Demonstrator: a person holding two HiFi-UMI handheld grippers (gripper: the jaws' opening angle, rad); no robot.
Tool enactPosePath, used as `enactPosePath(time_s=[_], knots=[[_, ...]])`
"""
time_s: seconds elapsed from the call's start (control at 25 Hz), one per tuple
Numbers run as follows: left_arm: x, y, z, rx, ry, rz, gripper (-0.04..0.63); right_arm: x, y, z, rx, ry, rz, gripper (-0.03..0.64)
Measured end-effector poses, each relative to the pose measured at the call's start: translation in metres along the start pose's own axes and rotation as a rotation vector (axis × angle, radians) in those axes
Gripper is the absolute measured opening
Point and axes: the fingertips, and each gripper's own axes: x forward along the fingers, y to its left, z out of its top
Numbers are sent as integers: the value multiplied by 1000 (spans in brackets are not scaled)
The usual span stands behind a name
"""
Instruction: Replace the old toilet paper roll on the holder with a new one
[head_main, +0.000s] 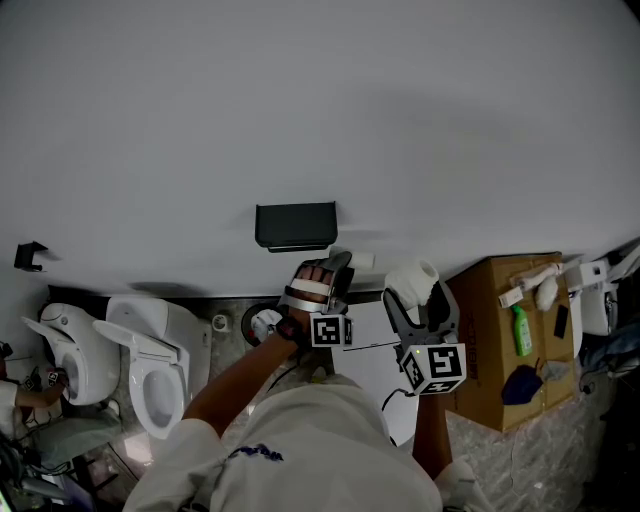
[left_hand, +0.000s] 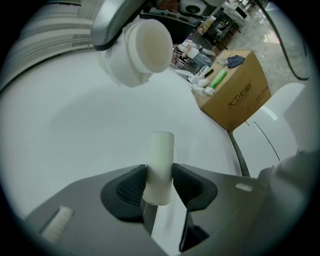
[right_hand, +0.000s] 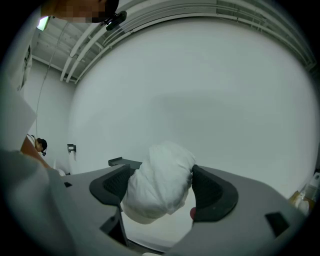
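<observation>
The black paper holder (head_main: 295, 225) hangs on the white wall and also shows in the right gripper view as holder (right_hand: 122, 161). Just below and right of it, my left gripper (head_main: 340, 268) is shut on a thin white cardboard core (head_main: 361, 260); in its own view the core (left_hand: 160, 162) stands upright between the left gripper's (left_hand: 159, 184) jaws. My right gripper (head_main: 415, 300) is shut on a full white toilet paper roll (head_main: 412, 280), held right of the core. The roll (right_hand: 160, 187) bulges between the right gripper's (right_hand: 159, 189) pads. The same roll (left_hand: 145, 47) appears above in the left gripper view.
Two white toilets (head_main: 150, 355) (head_main: 68, 350) stand at the left by the wall. A cardboard box (head_main: 500, 380) with a green bottle (head_main: 520, 330) and other items stands at the right. A white panel (head_main: 370, 350) lies under my arms. A black hook (head_main: 30, 255) is on the wall far left.
</observation>
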Motion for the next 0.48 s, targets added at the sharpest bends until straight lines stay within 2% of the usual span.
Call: enactPosePath(time_s=[0.12, 0.48], knots=[[-9, 14, 3, -111, -15, 23, 173, -1, -1, -1, -3, 1, -3, 388], [-50, 55, -8, -591, -93, 77, 173, 0, -2, -4, -10, 9, 9, 388]])
